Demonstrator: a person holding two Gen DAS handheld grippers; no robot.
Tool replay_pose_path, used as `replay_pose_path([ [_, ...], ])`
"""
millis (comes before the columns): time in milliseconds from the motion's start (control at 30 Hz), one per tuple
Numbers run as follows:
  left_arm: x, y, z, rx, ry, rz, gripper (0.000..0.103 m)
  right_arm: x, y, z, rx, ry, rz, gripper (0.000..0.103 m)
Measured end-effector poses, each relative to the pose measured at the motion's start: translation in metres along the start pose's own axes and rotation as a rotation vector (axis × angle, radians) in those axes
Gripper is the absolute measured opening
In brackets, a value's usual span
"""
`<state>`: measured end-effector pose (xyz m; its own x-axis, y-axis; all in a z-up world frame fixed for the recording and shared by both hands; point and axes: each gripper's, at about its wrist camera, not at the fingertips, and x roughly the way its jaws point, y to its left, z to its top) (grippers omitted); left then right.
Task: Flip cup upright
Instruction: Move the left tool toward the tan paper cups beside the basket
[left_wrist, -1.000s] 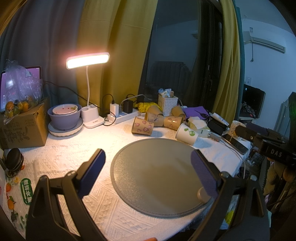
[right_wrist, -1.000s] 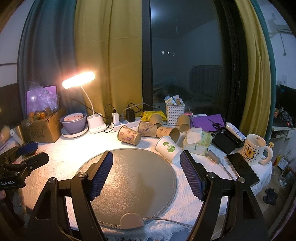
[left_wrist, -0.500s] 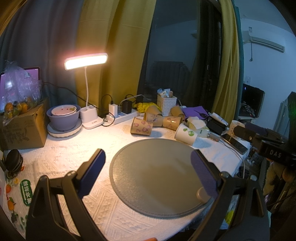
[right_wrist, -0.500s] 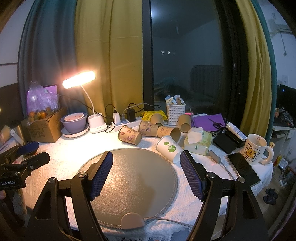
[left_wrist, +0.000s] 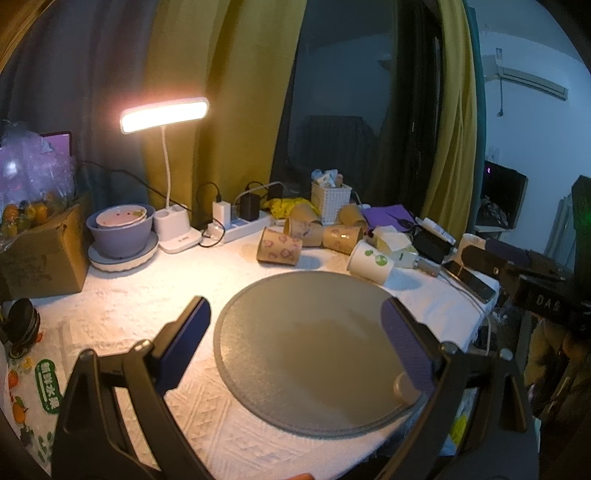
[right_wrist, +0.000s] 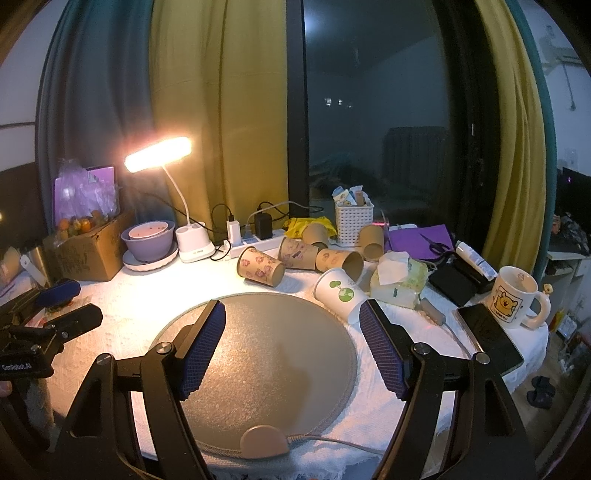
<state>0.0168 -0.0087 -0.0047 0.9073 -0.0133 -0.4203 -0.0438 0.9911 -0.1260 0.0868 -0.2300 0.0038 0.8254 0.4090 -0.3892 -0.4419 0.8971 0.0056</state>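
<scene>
Both claws, left and right, are held spread above the mat; white cup is seen lying sideways at its far edge.

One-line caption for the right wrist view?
Open right gripper hovers over the round mat; paper cups lie tipped beyond, none grasped.

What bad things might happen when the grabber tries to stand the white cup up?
The white cup lies on its side against the tissue pack and near the brown cups, so the open right gripper might bump those. Being round, it may roll away. The mug and phone sit near the table edge.
</scene>
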Motion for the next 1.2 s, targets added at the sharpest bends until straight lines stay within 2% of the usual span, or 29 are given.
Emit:
replay_pose_path([
  [333,0.039,-0.017,0.015,0.097,0.045,0.006,0.094,0.029,-0.015,0.003,0.012,0.035,0.005,0.078],
  [533,0.088,-0.033,0.034,0.143,0.145,-0.024,0.094,0.056,-0.036,0.010,0.021,0.080,0.007,0.078],
  [700,0.138,-0.045,0.051,0.133,0.252,-0.065,0.094,0.084,-0.064,0.017,0.023,0.123,-0.010,0.078],
  [967,0.210,-0.069,0.071,0.110,0.358,-0.122,0.094,0.137,-0.111,0.026,0.045,0.175,-0.029,0.078],
  [1200,0.269,-0.086,0.091,0.116,0.414,-0.134,0.094,0.183,-0.147,0.040,0.064,0.191,-0.030,0.078],
])
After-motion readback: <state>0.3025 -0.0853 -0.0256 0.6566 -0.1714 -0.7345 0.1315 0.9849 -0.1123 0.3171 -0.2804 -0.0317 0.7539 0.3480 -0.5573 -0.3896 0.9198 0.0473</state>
